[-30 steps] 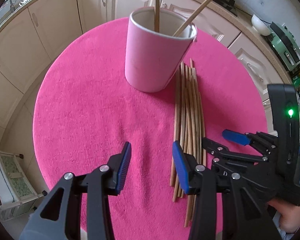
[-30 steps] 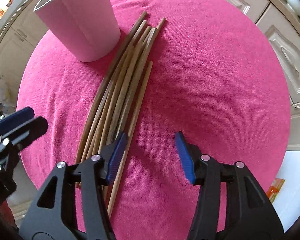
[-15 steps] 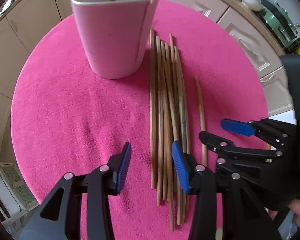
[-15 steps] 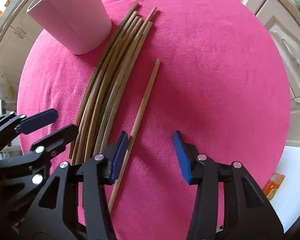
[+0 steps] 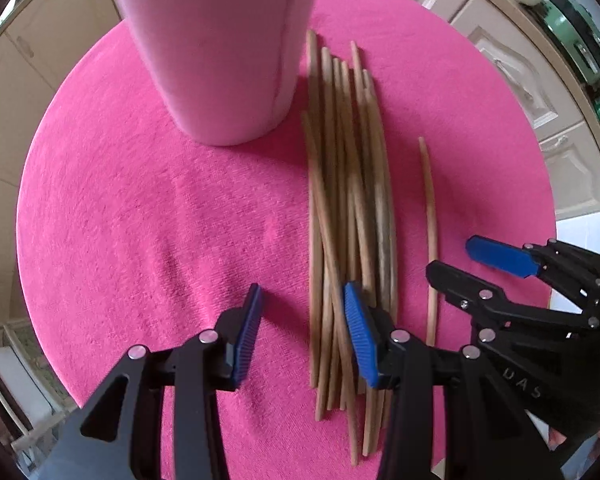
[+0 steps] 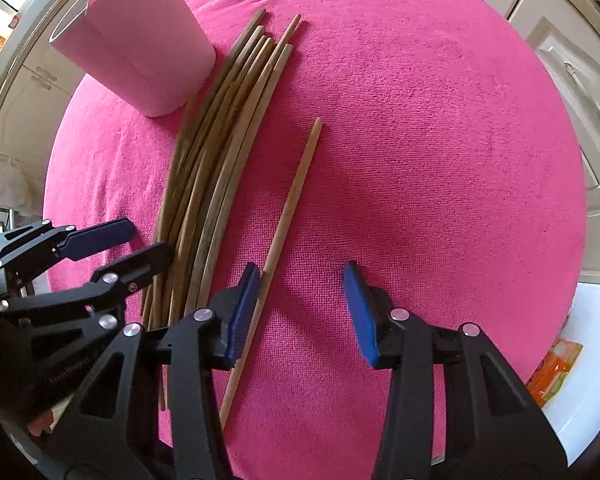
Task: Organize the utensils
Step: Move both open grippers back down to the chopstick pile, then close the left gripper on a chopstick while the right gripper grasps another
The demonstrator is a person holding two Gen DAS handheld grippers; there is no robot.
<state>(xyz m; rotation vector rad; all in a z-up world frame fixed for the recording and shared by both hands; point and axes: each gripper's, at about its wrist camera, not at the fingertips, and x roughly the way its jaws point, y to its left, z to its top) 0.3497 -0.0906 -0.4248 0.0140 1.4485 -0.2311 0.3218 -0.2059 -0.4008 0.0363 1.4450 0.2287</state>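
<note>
A pink cup (image 5: 220,52) stands at the far side of a round pink cloth (image 5: 140,220). Beside it lies a bundle of wooden chopsticks (image 5: 348,200). My left gripper (image 5: 302,294) hangs open, pointing down over the bundle's near end, with its leftmost sticks between the jaws. One single chopstick (image 6: 292,200) lies apart, right of the bundle (image 6: 220,140). My right gripper (image 6: 300,276) is closing around it. The stick runs along the inner face of the left pad and the right pad is well clear. Each gripper also shows in the other view: the left gripper (image 6: 148,238) and the right gripper (image 5: 450,255).
The cloth (image 6: 420,140) covers a small round table with its edge close on all sides. Cream cabinets (image 5: 512,76) ring the room. An orange packet (image 6: 552,372) lies on a white surface below the table's right edge. A hand (image 5: 560,436) holds the right gripper.
The single chopstick has been slid right, out of the bundle. My right jaws have narrowed. My left gripper has sunk and shifted over the bundle's near end, and the cup looms larger.
</note>
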